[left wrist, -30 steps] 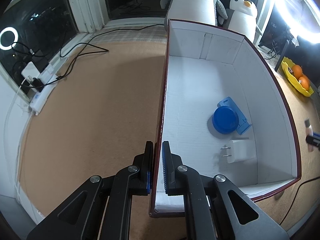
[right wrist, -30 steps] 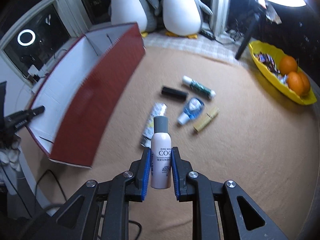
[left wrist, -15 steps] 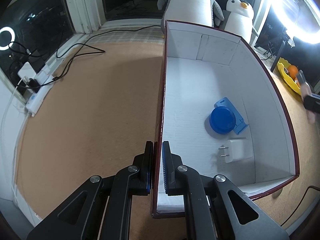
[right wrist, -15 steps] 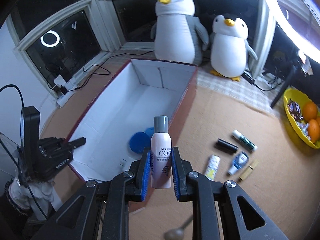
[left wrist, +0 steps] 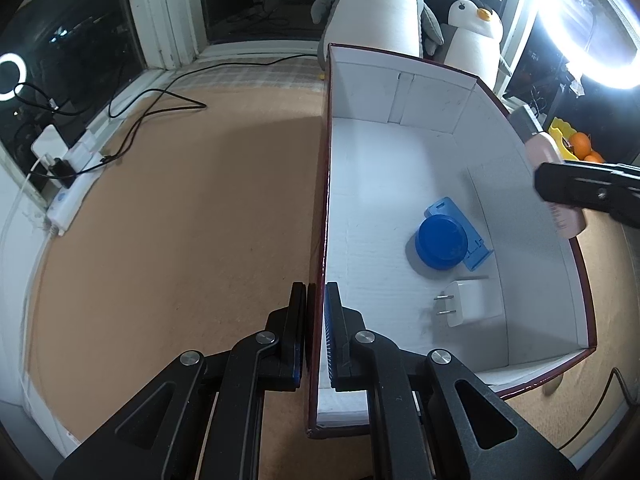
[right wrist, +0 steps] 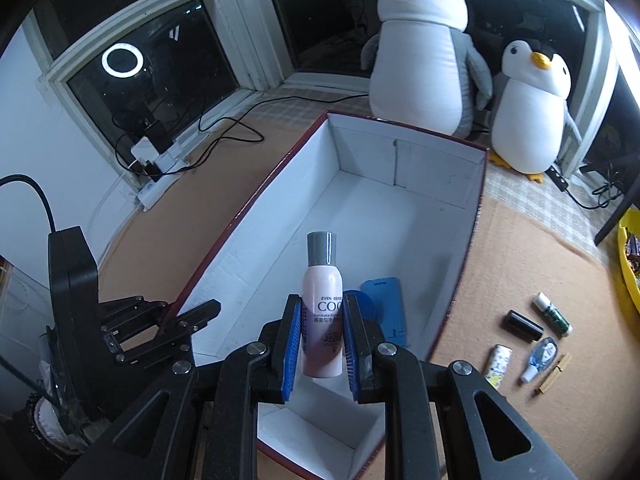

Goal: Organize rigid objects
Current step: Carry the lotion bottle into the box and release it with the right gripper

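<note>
A red box with a white inside (left wrist: 496, 96) (right wrist: 400, 152) stands on the tan mat. My left gripper (left wrist: 316, 312) (right wrist: 172, 316) is shut on its near left wall. In the box lie a blue round lid (left wrist: 440, 246), a blue flat holder (left wrist: 476, 250) (right wrist: 384, 308) and a white plug adapter (left wrist: 468, 304). My right gripper (right wrist: 322, 336) (left wrist: 560, 188) is shut on a pink bottle with a grey cap (right wrist: 322, 284) (left wrist: 538, 148). It holds the bottle upright in the air above the box's right side.
On the mat right of the box lie a black tube (right wrist: 522, 325), a white-green tube (right wrist: 554, 314) and several other small items. Two plush penguins (right wrist: 420, 60) sit behind the box. A yellow bowl with oranges (left wrist: 576, 148) is at the right, a power strip with cables (left wrist: 68, 196) at the left.
The right gripper has carried the bottle from above the mat, beside the small items, to over the box. The left gripper has kept its hold on the wall.
</note>
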